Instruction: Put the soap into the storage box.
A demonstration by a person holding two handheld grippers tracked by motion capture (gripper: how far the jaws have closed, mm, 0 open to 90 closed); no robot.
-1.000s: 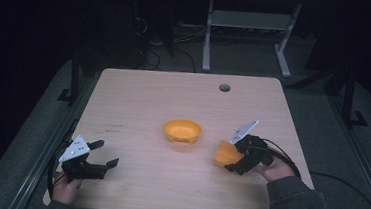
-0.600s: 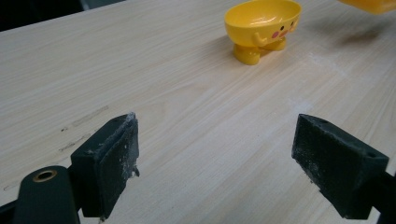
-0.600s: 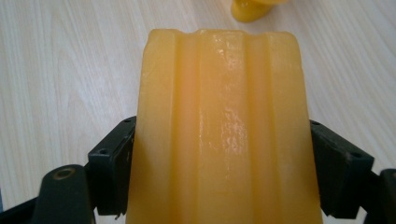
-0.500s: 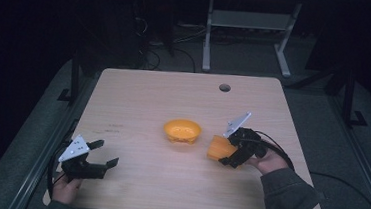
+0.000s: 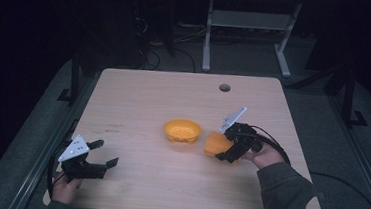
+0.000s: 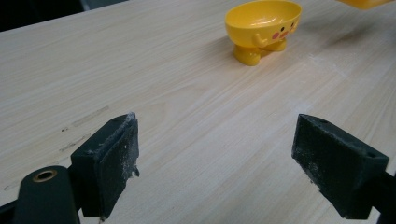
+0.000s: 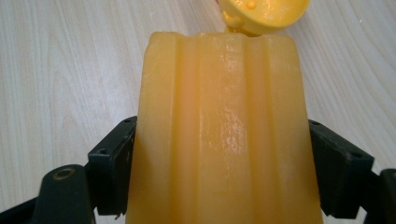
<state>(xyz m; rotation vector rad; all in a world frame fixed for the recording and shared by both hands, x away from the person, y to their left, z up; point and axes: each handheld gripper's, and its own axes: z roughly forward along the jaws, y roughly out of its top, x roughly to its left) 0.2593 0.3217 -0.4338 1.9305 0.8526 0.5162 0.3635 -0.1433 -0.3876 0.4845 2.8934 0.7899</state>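
One ridged orange block (image 7: 219, 135), glossy and translucent like a moulded toy popsicle or jelly piece, sits clamped between the jaws of the right tongs (image 5: 230, 149), held above the bench (image 5: 139, 96) just to the right of the yellow bowl (image 5: 182, 130). A second ago it was farther right of that bowl; it has closed in steadily, which suggests the block is being carried over to be set into the bowl. In the right gripper view the block's fluted face rises straight up between the black pads, its top edge level with the foot of the bowl beyond it. That bowl, a small footed dish with a chick's face and pink cheeks, stands upright near the middle of the bench. Well to the left of the bowl, near the front edge, the left tongs (image 5: 104, 153) rest low with jaws spread wide and nothing between them, unmoved over the last second. A round cable hole (image 5: 224, 87) marks the far side beyond the bowl.
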